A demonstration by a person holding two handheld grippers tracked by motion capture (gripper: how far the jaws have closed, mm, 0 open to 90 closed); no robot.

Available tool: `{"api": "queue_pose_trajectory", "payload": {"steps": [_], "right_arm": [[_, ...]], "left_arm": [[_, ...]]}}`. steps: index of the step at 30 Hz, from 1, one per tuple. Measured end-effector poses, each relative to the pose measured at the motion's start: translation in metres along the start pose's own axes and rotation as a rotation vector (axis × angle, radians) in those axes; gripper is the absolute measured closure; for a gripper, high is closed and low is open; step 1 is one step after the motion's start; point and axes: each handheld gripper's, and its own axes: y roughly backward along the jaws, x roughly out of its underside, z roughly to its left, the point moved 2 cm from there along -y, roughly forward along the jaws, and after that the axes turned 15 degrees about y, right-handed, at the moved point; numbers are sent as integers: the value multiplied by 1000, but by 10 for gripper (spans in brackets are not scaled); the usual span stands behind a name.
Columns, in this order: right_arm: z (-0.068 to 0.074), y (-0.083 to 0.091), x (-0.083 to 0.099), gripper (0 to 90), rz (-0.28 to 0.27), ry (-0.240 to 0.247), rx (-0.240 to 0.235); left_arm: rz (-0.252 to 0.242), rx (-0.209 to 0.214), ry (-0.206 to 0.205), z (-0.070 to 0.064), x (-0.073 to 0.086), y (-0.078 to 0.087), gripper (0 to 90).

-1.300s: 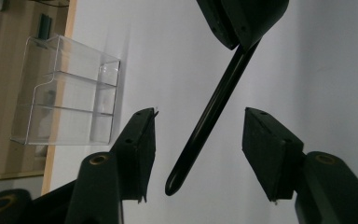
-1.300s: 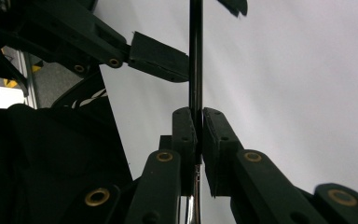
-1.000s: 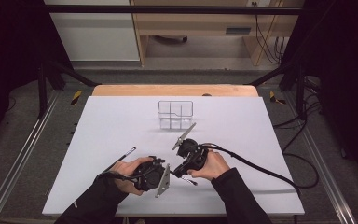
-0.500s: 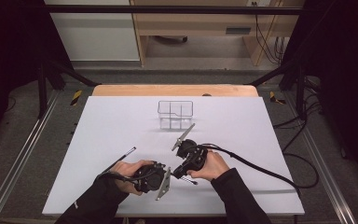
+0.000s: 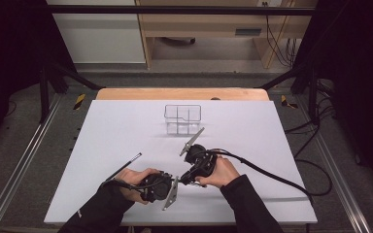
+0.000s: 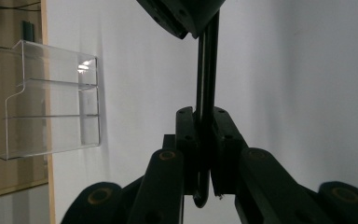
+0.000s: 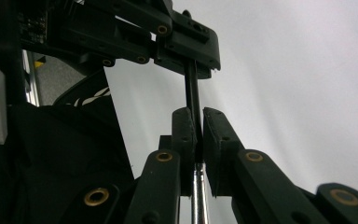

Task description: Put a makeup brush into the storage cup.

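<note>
Near the table's front edge my two grippers meet tip to tip. A thin black rod [image 6: 207, 70] runs between them. The left gripper [image 6: 204, 116] is shut on one end of the rod, where a small hook sticks out below the jaws. The right gripper [image 7: 196, 116] is shut on the other end, with a silvery part [image 7: 198, 196] behind its jaws. From above, the left gripper [image 5: 174, 183] and right gripper [image 5: 185, 179] nearly touch. A clear plastic organizer [image 5: 183, 119] stands at mid-table, seen also as the organizer [image 6: 46, 107] at left.
The white table top [image 5: 272, 145] is bordered by a wooden strip [image 5: 179, 93] at the back. A thin dark stick with a light tip [image 5: 125, 166] lies left of the left hand. The right gripper's cable [image 5: 272, 177] trails off right.
</note>
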Motion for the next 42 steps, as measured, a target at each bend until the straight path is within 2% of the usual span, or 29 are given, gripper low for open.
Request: {"api": "queue_pose_trajectory", "payload": {"steps": [8, 10, 11, 12, 13, 14, 15, 16, 17, 18, 20, 21, 24, 25, 26, 29, 30, 32, 33, 42], "right_arm": [[0, -1, 0, 832, 1, 4, 3], [0, -1, 0, 827, -5, 7, 17], [0, 2, 0, 788, -22, 8, 42], [0, 2, 0, 788, -22, 8, 42], [0, 8, 1, 750, -49, 10, 87], [-1, 11, 1, 732, -62, 11, 108], [-1, 11, 1, 732, -62, 11, 108], [-3, 19, 2, 683, -89, -3, 156], [-3, 19, 2, 683, -89, -3, 156], [-3, 22, 3, 660, -103, -8, 180], [-6, 30, 5, 634, -142, -20, 238], [-8, 37, 6, 583, -185, -40, 292], [-10, 44, 10, 500, -228, -43, 368], [-10, 45, 11, 486, -237, -45, 392], [-11, 47, 12, 458, -248, -45, 412], [-12, 51, 16, 394, -283, -65, 455], [-13, 51, 18, 378, -297, -68, 466], [-14, 54, 21, 351, -314, -82, 491], [-14, 55, 22, 335, -320, -84, 505], [-16, 64, 34, 226, -378, -123, 577]], "left_arm": [[4, 15, 12, -1, 1, 0, 829], [1, 17, 25, 0, 2, 0, 829], [5, 16, 32, 1, 3, 0, 829], [5, 16, 32, 1, 3, 0, 829], [3, 18, 48, 1, 7, 0, 829], [3, 20, 59, 1, 9, 0, 829], [3, 20, 59, 1, 9, 0, 829], [3, 24, 80, 2, 12, 0, 829], [3, 24, 80, 2, 12, 0, 829], [5, 27, 89, 3, 14, 0, 829], [1, 30, 111, 4, 16, 1, 828], [1, 30, 123, 4, 17, 1, 828], [-7, 38, 163, 5, 22, 2, 828], [-7, 38, 163, 5, 22, 2, 828], [-17, 46, 189, 5, 24, 2, 828], [-19, 54, 213, 5, 26, 3, 827], [-24, 64, 239, 6, 28, 3, 828], [-24, 64, 248, 6, 29, 3, 828], [-34, 72, 279, 7, 30, 3, 828], [-58, 97, 397, 8, 39, 2, 828]]}}
